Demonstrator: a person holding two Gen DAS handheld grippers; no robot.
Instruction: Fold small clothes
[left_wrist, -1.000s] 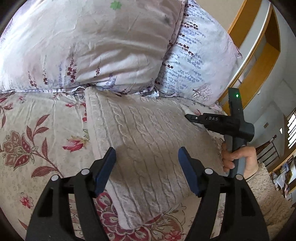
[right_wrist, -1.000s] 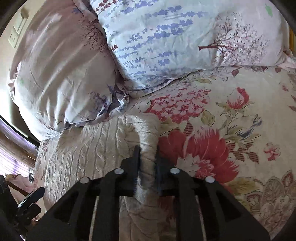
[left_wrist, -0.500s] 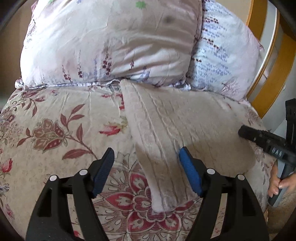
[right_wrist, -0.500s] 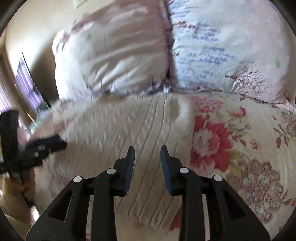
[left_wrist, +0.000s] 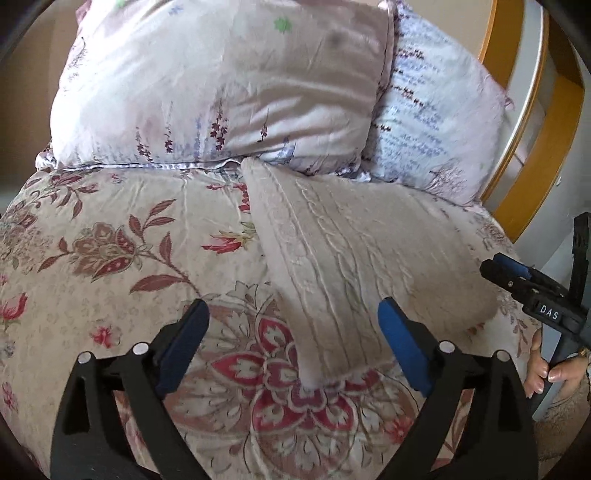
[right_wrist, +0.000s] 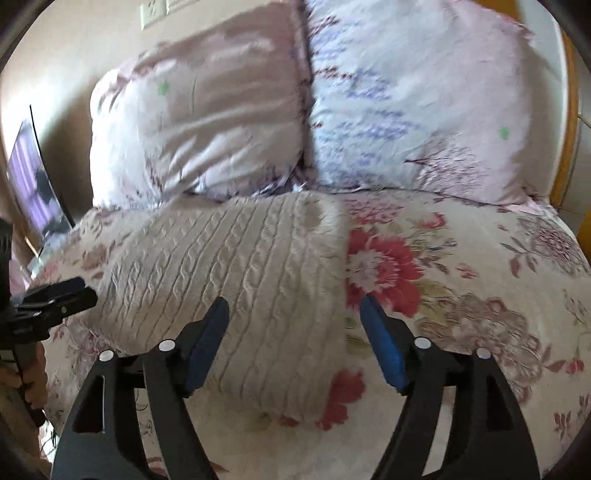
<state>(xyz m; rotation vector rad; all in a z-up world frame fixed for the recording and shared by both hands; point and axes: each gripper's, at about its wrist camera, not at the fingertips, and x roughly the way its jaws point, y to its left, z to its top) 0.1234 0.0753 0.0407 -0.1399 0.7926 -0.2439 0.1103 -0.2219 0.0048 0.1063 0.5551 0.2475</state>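
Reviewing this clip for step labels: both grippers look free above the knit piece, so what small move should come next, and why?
Probably bring the right gripper down onto the near edge of the cream knit garment. Both sets of jaws stand open and empty, the left gripper too, and the garment lies flat on the floral bedspread, apparently folded lengthwise only.

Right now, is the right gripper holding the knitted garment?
No, the right gripper is open, its blue fingers spread apart above the knitted garment.

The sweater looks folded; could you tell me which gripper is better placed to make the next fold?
Probably the right gripper: its open jaws straddle the sweater's near edge, while the left gripper hangs over the bedspread beside it.
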